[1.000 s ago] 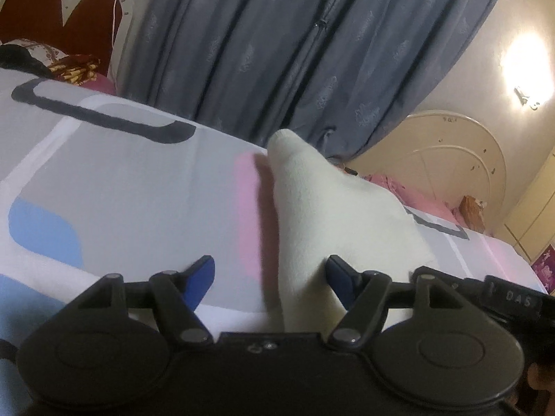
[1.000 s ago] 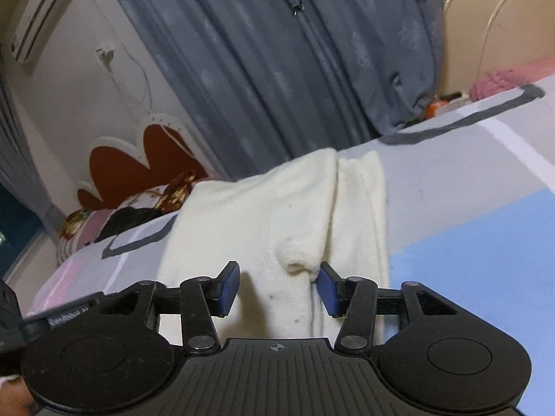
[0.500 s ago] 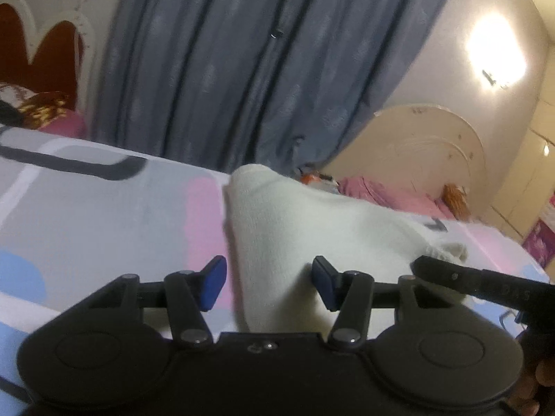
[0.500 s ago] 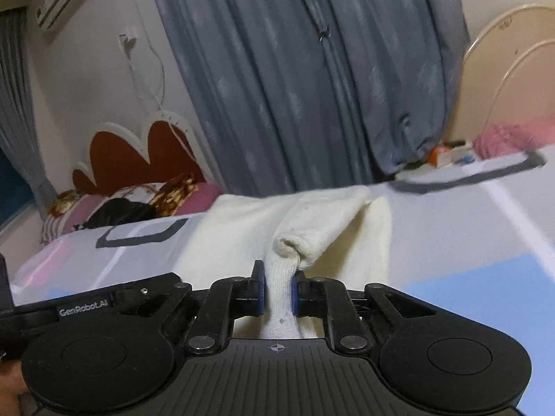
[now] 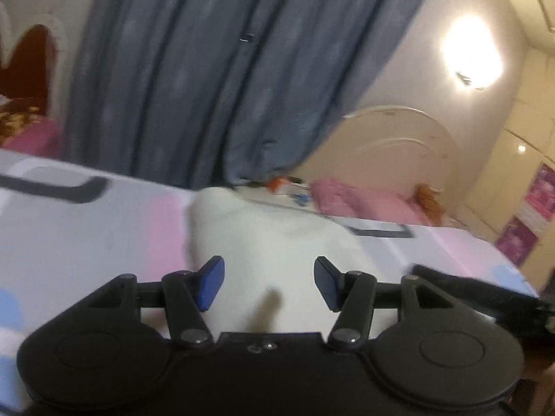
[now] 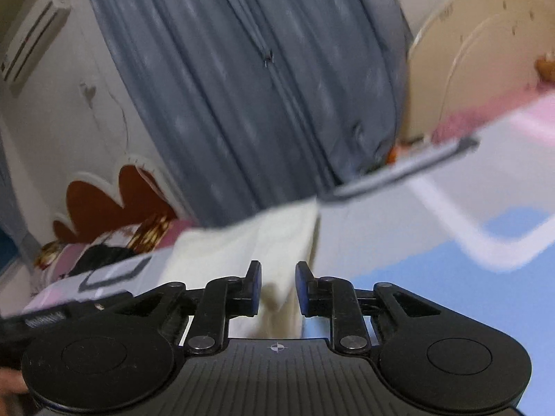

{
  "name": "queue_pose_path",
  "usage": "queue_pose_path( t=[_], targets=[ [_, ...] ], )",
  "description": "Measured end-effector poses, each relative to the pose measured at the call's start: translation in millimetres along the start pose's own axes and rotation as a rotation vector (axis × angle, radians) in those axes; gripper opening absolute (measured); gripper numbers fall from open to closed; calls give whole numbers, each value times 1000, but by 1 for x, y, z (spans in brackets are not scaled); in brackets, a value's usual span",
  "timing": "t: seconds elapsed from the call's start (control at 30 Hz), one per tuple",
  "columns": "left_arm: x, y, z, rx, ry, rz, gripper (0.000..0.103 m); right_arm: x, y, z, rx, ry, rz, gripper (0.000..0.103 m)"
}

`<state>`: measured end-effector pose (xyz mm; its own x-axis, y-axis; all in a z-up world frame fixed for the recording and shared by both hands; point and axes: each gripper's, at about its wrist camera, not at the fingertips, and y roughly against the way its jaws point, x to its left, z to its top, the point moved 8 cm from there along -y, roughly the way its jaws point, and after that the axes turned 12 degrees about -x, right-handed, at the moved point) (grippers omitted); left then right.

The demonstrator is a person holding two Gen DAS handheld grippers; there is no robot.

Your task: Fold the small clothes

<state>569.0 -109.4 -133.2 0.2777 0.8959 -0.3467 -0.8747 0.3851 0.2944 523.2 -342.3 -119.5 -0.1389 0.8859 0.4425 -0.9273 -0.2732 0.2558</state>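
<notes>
We count one cream garment [image 5: 270,239] on one bed [image 5: 86,228] with a patterned sheet. Two tongs: the left tongs [image 5: 269,284] and the right tongs [image 6: 277,289]. Far off hang one grey-blue curtain [image 5: 194,79], one lit wall lamp [image 5: 468,55] and one air conditioner [image 6: 31,38].

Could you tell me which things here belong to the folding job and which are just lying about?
Job: cream garment, left tongs, right tongs, patterned bedsheet.
Lying about: grey curtain, pink pillow, air conditioner, wall lamp.
</notes>
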Motion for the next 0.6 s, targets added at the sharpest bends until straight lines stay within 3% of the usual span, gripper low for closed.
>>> queue_pose_path(
  t=[0.07, 0.1, 0.13, 0.17, 0.23, 0.3, 0.37, 0.5, 0.53, 0.6],
  targets=[
    [-11, -13, -9, 40, -31, -29, 55, 15, -13, -6, 35, 80, 34, 22],
    [-13, -23, -22, 99, -54, -29, 57, 20, -22, -15, 75, 123, 34, 21],
    [-12, -29, -33, 145, -90, -21, 56, 17, -36, -32, 160, 183, -15, 20],
    [-11, -31, -40, 142, -144, -13, 56, 9, -46, -46, 208, 206, -50, 20],
    [-13, -20, -40, 133, -183, -19, 56, 3, -45, -42, 208, 135, -41, 20],
    [-15, -2, -37, 101, -188, -29, 56, 11, -32, -32, 186, 163, -46, 19],
    [-13, 9, -48, 117, -221, -18, 56, 23, -10, -26, 148, 206, 2, 19],
    [-11, 36, -81, 125, -314, 38, 59, 41, 19, -66, 255, 245, 48, 19],
    [-8, 43, -83, 125, -293, 41, 60, 41, 26, -80, 281, 283, 37, 19],
    [-2, 57, -83, 121, -243, 55, 61, 50, 39, -90, 236, 367, 16, 19]
  ],
)
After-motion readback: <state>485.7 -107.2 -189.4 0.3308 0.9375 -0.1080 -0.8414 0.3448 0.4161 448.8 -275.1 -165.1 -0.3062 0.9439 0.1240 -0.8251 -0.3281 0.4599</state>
